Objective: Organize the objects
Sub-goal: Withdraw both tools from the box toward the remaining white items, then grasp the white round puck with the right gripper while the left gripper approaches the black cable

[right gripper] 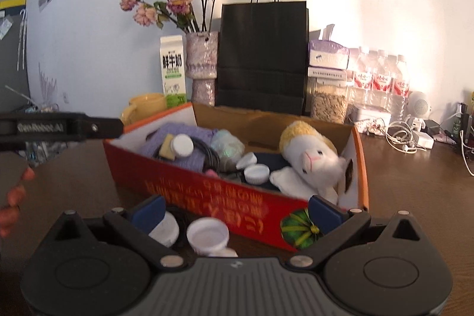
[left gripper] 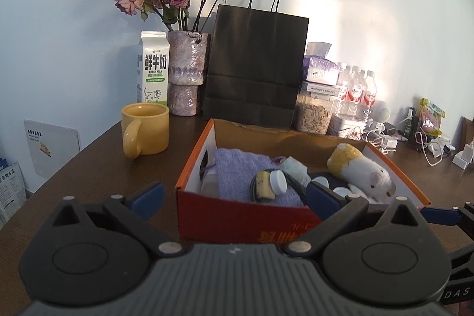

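Right gripper (right gripper: 235, 211), fingers wide and empty, hovers over two white caps (right gripper: 207, 236) on the desk (right gripper: 414, 182), lower centre. Left gripper (left gripper: 234, 196) likewise wide. Behind, mid-frame, the red box (right gripper: 207, 191) holds collected items. Next, judged: close on a cap, lift into box.

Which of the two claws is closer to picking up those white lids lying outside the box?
The right claw. It is open, with the white lids on the table right between its fingers. The left claw faces the red box instead.
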`<action>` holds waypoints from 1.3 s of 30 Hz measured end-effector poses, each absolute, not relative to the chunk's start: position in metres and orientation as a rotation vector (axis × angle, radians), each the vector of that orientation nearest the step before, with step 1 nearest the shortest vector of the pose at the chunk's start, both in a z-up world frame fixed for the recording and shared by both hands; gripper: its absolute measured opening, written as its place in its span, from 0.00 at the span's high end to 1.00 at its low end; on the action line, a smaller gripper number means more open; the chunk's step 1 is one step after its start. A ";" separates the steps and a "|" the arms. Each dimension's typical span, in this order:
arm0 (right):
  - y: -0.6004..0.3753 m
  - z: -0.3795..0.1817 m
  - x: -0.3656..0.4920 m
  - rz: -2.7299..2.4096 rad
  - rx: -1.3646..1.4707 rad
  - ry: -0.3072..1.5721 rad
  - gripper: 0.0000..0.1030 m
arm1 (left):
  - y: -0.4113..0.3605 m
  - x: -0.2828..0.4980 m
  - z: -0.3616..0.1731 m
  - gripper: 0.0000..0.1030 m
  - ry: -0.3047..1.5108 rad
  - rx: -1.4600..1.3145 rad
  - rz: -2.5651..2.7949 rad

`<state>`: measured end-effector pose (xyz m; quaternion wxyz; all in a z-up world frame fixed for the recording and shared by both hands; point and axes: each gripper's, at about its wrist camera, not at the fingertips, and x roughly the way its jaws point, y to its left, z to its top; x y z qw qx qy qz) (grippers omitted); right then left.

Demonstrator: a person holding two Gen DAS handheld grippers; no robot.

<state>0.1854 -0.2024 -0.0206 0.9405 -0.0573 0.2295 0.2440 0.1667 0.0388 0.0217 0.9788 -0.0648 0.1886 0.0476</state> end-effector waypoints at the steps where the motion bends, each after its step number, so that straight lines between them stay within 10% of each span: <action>1: -0.203 -0.023 0.184 0.509 -0.124 0.482 0.04 | 0.039 0.164 0.021 0.00 0.385 -0.129 0.097; 8: -0.199 -0.043 0.187 0.544 -0.174 0.584 0.40 | 0.040 0.147 0.013 0.00 0.414 -0.121 0.089; 17: -0.192 -0.034 0.180 0.635 -0.096 0.549 0.54 | 0.034 0.142 -0.005 0.00 0.491 -0.053 0.072; 39: -0.140 -0.041 0.190 0.737 -0.228 0.572 0.63 | 0.015 0.157 -0.043 0.37 0.626 0.154 -0.118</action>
